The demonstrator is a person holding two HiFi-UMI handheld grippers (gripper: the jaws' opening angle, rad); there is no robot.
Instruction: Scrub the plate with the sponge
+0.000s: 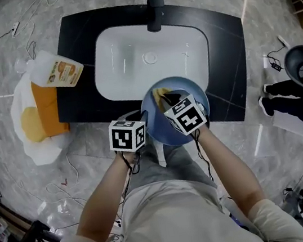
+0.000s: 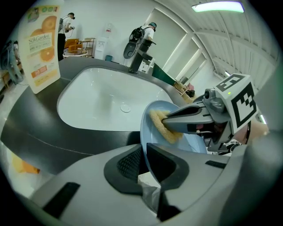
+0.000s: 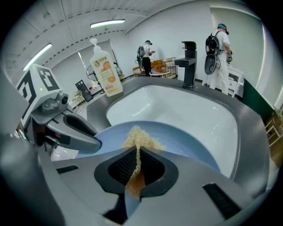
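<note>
my left tongs [image 2: 144, 162] are clamped on the rim of the blue plate [image 3: 190, 143], which i hold tilted over the near edge of the white sink [image 3: 177, 110]. my right tongs [image 3: 138, 167] grip the yellow sponge [image 3: 140, 137] and press it on the plate.

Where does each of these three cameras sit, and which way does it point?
Head view: on the person's head, looking steeply down at the sink, plate, left claw and right claw; both forearms show.
Left gripper view: on the left claw, looking along its jaws, shut on the plate's rim; the right claw shows ahead.
Right gripper view: on the right claw, looking along its jaws, shut on the sponge, towards the faucet; the left claw shows.
Shared: both gripper views show plate, sponge and sink.
</note>
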